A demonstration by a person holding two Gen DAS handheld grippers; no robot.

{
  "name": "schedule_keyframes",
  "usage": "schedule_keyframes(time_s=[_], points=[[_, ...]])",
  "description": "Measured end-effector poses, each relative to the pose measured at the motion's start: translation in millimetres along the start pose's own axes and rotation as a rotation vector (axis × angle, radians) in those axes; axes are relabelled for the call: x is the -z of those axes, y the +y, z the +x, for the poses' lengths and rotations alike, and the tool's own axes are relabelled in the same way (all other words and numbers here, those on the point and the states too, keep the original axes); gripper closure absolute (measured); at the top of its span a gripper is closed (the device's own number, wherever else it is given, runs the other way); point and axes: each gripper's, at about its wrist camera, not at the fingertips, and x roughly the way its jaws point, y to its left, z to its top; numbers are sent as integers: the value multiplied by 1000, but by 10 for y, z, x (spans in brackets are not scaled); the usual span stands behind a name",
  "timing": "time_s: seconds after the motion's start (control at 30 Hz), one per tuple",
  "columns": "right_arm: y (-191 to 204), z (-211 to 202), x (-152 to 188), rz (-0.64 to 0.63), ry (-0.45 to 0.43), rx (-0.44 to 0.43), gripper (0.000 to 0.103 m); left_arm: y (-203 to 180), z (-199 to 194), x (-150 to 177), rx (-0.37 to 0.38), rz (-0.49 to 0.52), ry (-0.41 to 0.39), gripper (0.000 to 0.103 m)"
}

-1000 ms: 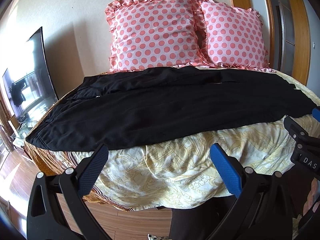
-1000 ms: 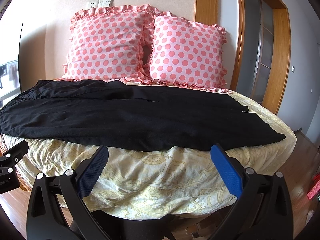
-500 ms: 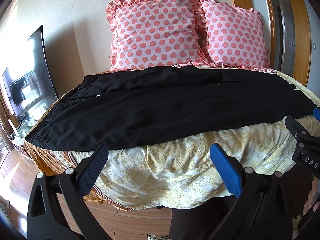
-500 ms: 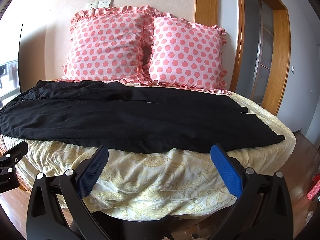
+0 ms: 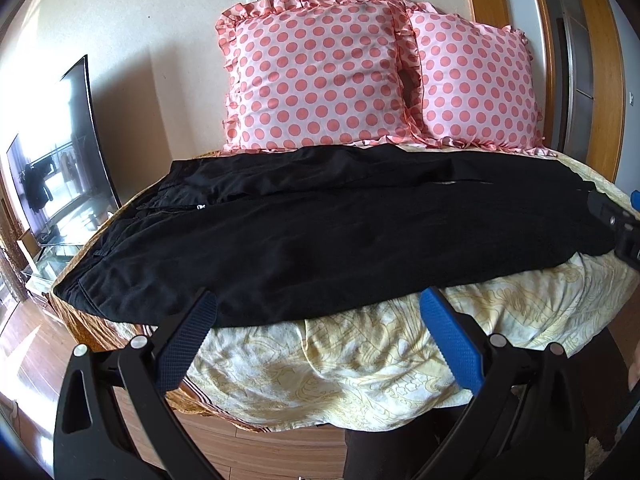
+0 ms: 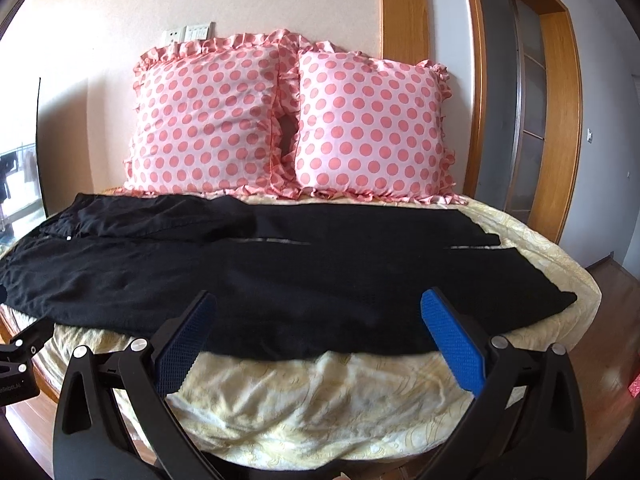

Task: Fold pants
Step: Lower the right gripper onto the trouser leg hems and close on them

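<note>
Pants (image 5: 340, 236), black and laid out flat, stretch across the bed (image 5: 380, 352) from left to right, with the waistband end at the left edge and the leg ends toward the right. One leg lies over the other along the length, and thin pale slits of bedding show between the two layers in the right wrist view (image 6: 304, 276). The near edge of the fabric runs just short of the front edge of the bed, leaving a band of pale yellow patterned bedspread (image 6: 320, 400) bare and wrinkled below it.

Left claw (image 5: 316, 332) hangs in front of the near edge of the pants, toward the waistband half, with its blue pads (image 5: 186, 344) spread wide and nothing between them. Right claw (image 6: 318, 332) is likewise spread wide and empty, placed before the near hem of the pants toward the leg end; its pads (image 6: 454, 344) overlap the dark cloth in the view, but whether they touch it cannot be told. Part of the right claw's black body shows at the right edge of the left wrist view (image 5: 616, 224).

Two pink polka-dot pillows (image 5: 320, 76) stand against the far wall behind the pants. A television (image 5: 60, 160) stands to the left of the bed, and a wooden door frame (image 6: 560, 112) rises at the right.
</note>
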Motion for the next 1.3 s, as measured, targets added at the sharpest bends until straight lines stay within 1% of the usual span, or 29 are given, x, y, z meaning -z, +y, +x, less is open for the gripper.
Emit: schedule_keyframes(time_s=[0.07,0.2,0.37,0.43,0.5,0.57,0.6,0.63,0.67,0.7,0.73,0.8,0.9,1.0,1.1,1.27,1.3], points=[[-139,109,-176,21,-3,-5,1,29,30,-88,-9,-3,-13,2],[-511,520,-556,92,24,-1,1,99,159,-297,-18,-17,-21,2],[-885,1243,-931,94,91,64,1,221,435,-578,3,-63,-4,2],[-1042,1602,-1040,102,147,79,1,278,572,-678,20,-85,12,2],[-1273,2041,-1183,128,221,110,1,324,698,-781,30,-101,20,2],[-1516,2409,-1288,183,285,119,5,359,795,-868,30,-106,14,2],[-1669,2657,-1340,224,338,123,9,363,833,-902,19,-104,6,2],[-1776,2827,-1358,252,380,150,18,362,876,-936,4,-98,-1,2],[-1884,3038,-1375,270,429,190,22,360,924,-965,-11,-93,-4,2],[-1982,3231,-1377,290,473,218,31,368,975,-989,-17,-92,-5,2],[-2060,3376,-1365,313,506,236,39,374,1026,-1010,-12,-93,-3,2],[-2218,3688,-1297,382,581,281,43,376,1124,-1032,10,-98,4,2],[-2333,3979,-1179,460,648,344,49,355,1255,-1051,25,-95,12,2],[-2331,4109,-1150,497,642,366,49,317,1360,-1055,46,-87,24,2],[-2288,4219,-1111,485,663,417,50,290,1429,-1055,57,-82,29,2],[-2282,4350,-995,492,726,469,60,297,1513,-1023,64,-78,42,2],[-2286,4363,-973,490,730,477,64,304,1524,-1015,65,-79,44,2]])
